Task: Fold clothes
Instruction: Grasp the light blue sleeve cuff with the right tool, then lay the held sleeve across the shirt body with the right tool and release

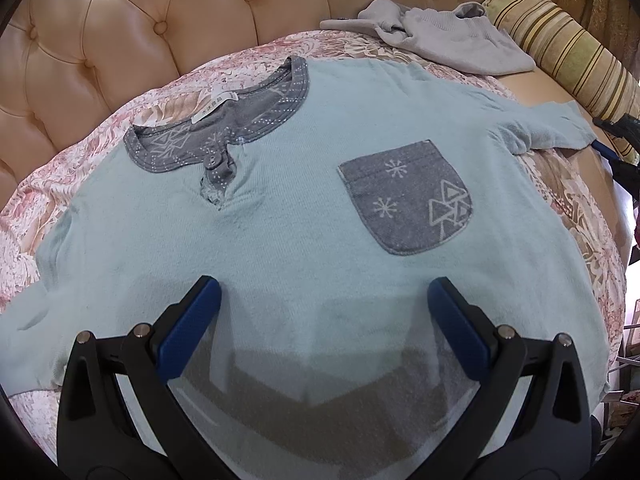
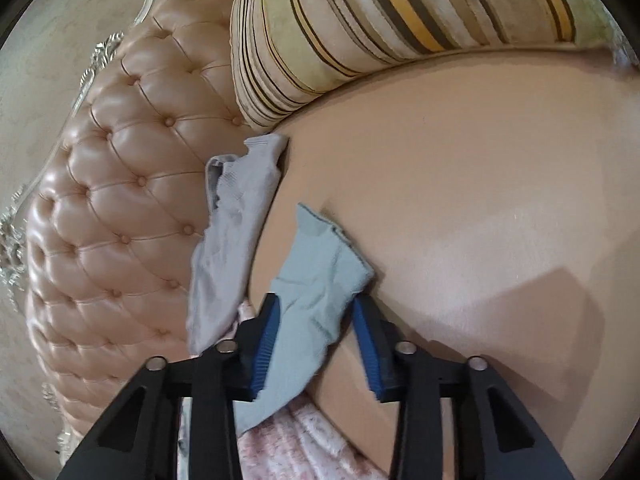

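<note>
A light blue shirt (image 1: 304,248) with a grey patterned collar (image 1: 224,132) and a grey chest pocket (image 1: 408,196) lies flat, front up, on a floral cover. My left gripper (image 1: 324,300) hovers open over the shirt's lower chest, holding nothing. The shirt's sleeve (image 2: 316,288) shows in the right wrist view, lying between the blue pads of my right gripper (image 2: 316,308). Its jaws stand apart on either side of the sleeve and are not clamped. The right gripper also shows at the far right of the left wrist view (image 1: 616,148), by the sleeve end.
A crumpled grey garment (image 1: 448,40) lies at the back near the tufted leather sofa back (image 1: 120,40); it also shows in the right wrist view (image 2: 228,240). A striped bolster cushion (image 2: 380,20) rests on the tan seat (image 2: 500,200). The floral cover (image 1: 576,208) ends near the sleeve.
</note>
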Demonstrator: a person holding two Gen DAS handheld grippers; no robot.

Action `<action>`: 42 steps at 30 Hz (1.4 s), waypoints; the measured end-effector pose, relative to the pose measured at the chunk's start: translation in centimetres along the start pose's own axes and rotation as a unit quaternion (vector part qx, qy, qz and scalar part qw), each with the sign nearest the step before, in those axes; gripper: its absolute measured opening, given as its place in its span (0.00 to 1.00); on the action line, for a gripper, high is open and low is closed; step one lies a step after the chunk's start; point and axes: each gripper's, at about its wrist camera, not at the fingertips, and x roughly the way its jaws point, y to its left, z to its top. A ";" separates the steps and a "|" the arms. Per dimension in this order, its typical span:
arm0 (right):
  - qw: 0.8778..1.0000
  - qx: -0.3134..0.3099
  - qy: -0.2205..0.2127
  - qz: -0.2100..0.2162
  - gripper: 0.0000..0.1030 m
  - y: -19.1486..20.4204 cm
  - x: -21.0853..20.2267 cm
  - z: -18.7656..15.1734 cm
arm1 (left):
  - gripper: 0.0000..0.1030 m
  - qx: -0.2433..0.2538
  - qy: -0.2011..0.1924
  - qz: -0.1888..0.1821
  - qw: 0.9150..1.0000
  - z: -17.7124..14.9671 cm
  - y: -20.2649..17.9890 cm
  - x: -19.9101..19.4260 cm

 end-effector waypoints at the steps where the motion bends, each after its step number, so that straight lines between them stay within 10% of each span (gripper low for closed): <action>1: 1.000 -0.001 -0.001 -0.006 0.21 0.0 0.2 0.1 | 1.00 0.000 0.000 0.000 1.000 0.0 0.0 0.0; 4: 1.000 0.009 -0.003 -0.020 0.01 -0.9 0.1 0.1 | 1.00 -0.001 -0.001 0.000 1.000 0.0 0.0 0.0; 19: 0.986 -0.157 -0.020 0.043 0.02 9.0 -3.2 -2.9 | 1.00 -0.009 0.000 -0.001 1.000 0.1 0.1 0.1; 33: 0.874 -0.465 0.122 0.076 0.02 26.0 2.4 -23.9 | 1.00 -0.074 -0.045 -0.005 0.996 -3.3 6.9 -6.2; 42: 0.846 -0.498 0.187 0.036 0.03 23.3 6.4 -31.1 | 1.00 -0.101 -0.029 -0.011 0.994 -4.7 9.7 -5.9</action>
